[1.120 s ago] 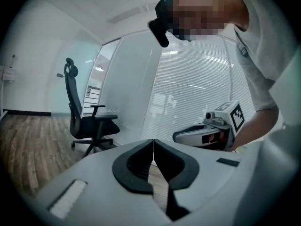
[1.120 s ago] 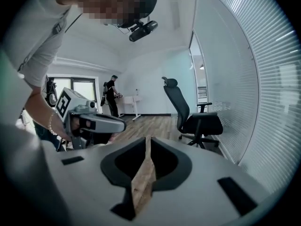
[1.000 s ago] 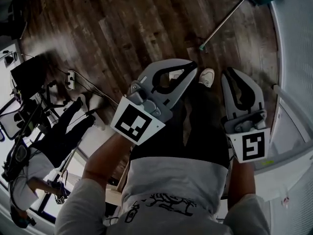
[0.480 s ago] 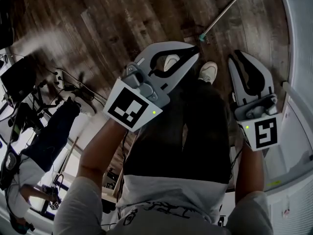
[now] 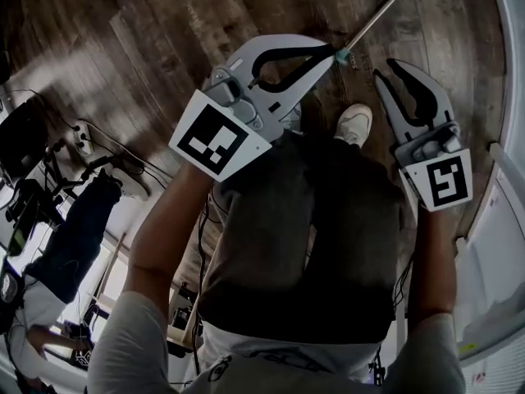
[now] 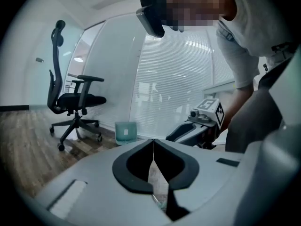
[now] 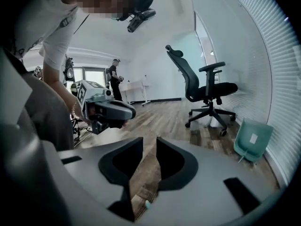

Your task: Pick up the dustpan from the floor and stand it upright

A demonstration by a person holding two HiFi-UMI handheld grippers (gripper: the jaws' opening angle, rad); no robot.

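Head view: one dustpan (image 5: 381,13), its thin handle slanting over the floor toward 1 o'clock, ahead of two grippers. Left gripper view: left gripper (image 6: 153,141) fingers touching, empty; teal pan at 10 o'clock. Right gripper view: right gripper (image 7: 149,139) fingers slightly apart, empty; pan at 3 o'clock (probably light, stiff plastic; take the handle).

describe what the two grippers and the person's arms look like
Both the left gripper and right gripper are pale grey shells with black-padded curved jaws. Each carries a white cube with black square markers. The person wears a light short-sleeved top.
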